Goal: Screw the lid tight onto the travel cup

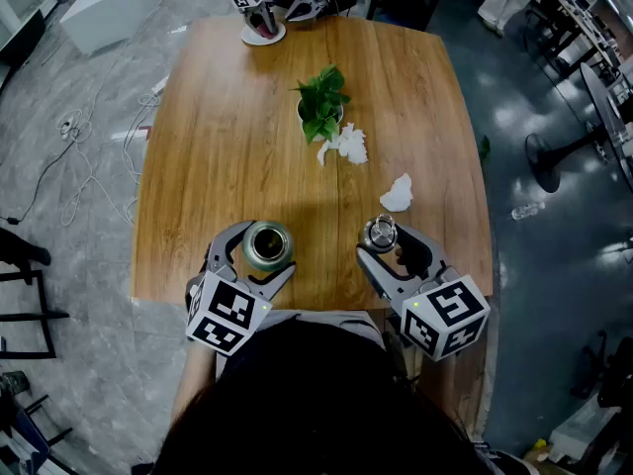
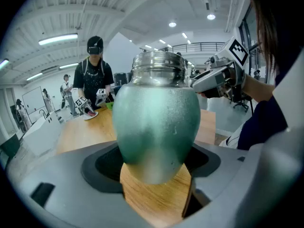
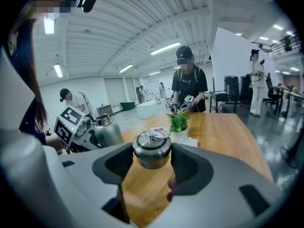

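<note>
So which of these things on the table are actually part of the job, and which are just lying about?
Part of the job: green cup, held in the left gripper; lid, held in the right gripper.
Lying about: potted plant; crumpled tissues; white plate at the far end.

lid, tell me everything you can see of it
The lid is a small round cap of brushed silver metal. It has a dark ring on its flat top and a metal loop handle folded down there. It sits upright, top up, gripped at its sides by the jaws of the right hand-held gripper. It seems to be held just off the wooden table.
</note>
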A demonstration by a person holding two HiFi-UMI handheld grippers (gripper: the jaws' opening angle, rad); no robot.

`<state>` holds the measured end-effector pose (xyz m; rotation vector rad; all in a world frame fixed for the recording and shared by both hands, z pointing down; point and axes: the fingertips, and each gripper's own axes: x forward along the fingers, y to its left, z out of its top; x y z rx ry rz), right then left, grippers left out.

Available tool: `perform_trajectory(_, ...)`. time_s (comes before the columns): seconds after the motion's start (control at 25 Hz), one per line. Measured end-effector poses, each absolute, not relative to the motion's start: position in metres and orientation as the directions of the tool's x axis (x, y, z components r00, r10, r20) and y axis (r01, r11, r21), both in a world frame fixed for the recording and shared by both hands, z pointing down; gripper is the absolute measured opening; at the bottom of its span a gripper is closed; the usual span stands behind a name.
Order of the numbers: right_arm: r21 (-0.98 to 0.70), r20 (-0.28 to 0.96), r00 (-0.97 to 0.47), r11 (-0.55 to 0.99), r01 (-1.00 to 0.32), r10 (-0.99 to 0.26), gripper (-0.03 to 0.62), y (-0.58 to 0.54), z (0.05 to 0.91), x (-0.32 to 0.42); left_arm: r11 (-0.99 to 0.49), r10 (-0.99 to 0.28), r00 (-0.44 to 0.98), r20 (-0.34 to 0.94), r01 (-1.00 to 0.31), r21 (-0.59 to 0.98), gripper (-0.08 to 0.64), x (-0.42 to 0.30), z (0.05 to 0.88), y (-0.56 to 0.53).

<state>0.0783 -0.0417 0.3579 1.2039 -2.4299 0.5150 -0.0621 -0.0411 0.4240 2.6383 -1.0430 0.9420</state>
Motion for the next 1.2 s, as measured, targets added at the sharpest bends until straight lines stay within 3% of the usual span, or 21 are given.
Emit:
perform_trajectory(0.36,-0.163,0.470,-0.572,0.571,-0.804,-0.672,0.265,-0.043,0.358,0.078,-0.763,-0.544,0.572,0.614,-0.642,-0.078,0.388,-0.057,0.427,-0.043)
perform_trajectory(0.64,-0.217,0.389,-0.626,0.593,-0.775,-0.676,0.265,-0.042,0.344,0.076,-0.778,-0.528,0.590,0.611,-0.625,-0.068,0.388,-0.051,0.426,-0.043)
perform_trajectory(1.2,-0.218,0.221,-0.804,0.775,-0.593,-0.552,0.265,-0.022,0.302,0.017,-0.882,-0.387,0.659,0.645,-0.469,-0.049,0.388,0.001,0.442,-0.025)
